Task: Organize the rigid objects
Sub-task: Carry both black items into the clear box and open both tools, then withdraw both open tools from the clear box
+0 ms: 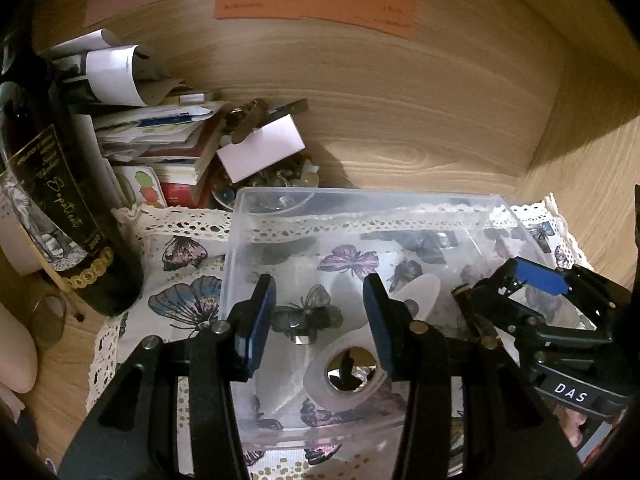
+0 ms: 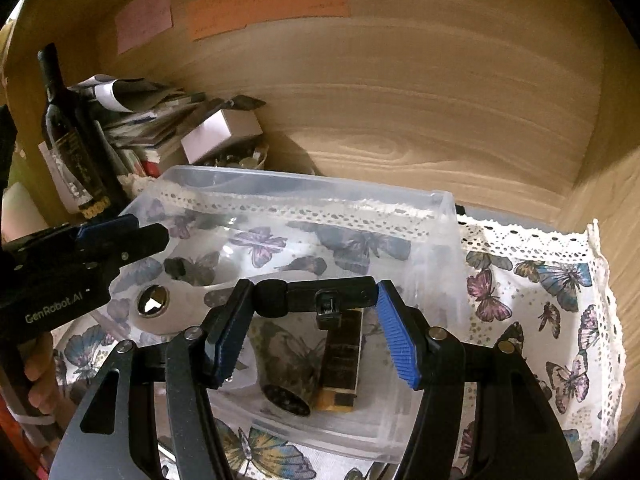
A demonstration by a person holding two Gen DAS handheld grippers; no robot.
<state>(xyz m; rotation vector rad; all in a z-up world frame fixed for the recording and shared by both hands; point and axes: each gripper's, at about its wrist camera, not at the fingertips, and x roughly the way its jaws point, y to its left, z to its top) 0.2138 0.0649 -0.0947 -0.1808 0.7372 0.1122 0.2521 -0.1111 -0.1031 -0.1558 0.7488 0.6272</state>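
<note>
A clear plastic box (image 1: 236, 248) (image 2: 448, 240) stands on a butterfly-print cloth (image 1: 180, 264) (image 2: 552, 300). My left gripper (image 1: 320, 320) is open and empty above the box's near left part, over a white oval object with a shiny round disc (image 1: 348, 372) (image 2: 154, 306). My right gripper (image 2: 312, 332) holds a black pen-like object with a clip (image 2: 320, 298) crosswise between its fingertips, over the box. Below it in the box lie a dark cylinder (image 2: 286, 372) and a brown-and-gold rectangular case (image 2: 340, 364). The right gripper shows in the left wrist view (image 1: 520, 288).
A dark wine bottle (image 1: 52, 184) (image 2: 68, 136) stands left of the box. Behind it are stacked papers and booklets (image 1: 160, 128), a white card box (image 1: 260, 148) and a bowl of small items (image 1: 276, 178). Wooden walls (image 1: 400, 120) enclose the back and right.
</note>
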